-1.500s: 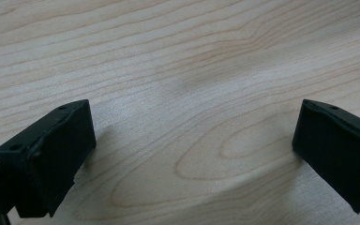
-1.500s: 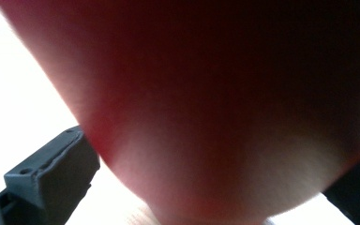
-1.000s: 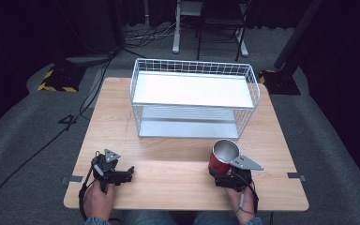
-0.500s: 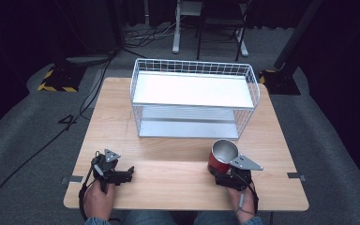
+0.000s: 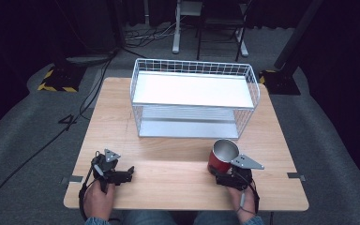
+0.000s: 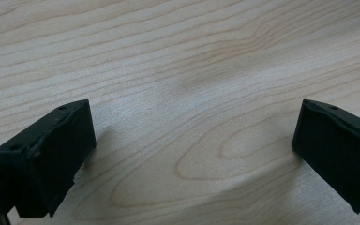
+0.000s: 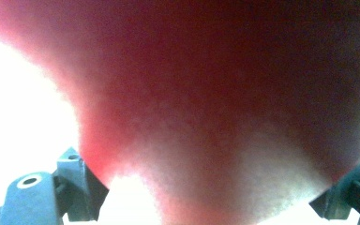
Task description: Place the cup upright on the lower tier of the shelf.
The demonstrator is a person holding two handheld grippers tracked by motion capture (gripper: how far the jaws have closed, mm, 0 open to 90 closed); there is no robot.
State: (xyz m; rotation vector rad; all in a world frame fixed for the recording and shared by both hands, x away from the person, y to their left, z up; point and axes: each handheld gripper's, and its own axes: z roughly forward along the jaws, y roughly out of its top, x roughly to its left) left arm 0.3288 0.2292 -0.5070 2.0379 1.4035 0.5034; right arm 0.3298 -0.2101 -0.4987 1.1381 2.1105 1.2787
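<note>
- My right gripper has just been closing its jaws, and the red cup sits between them; judging by the blurred red wall pressed close in my right gripper view, I now have it clamped.
- Compared with a second ago, the cup has not shifted: it stands upright on the wooden table, near my edge, in front of the white wire basket.
- That tells me the grasp is made, and lifting comes next.
- My left gripper rests on the table well apart from the cup, jaws wide and holding nothing.
</note>
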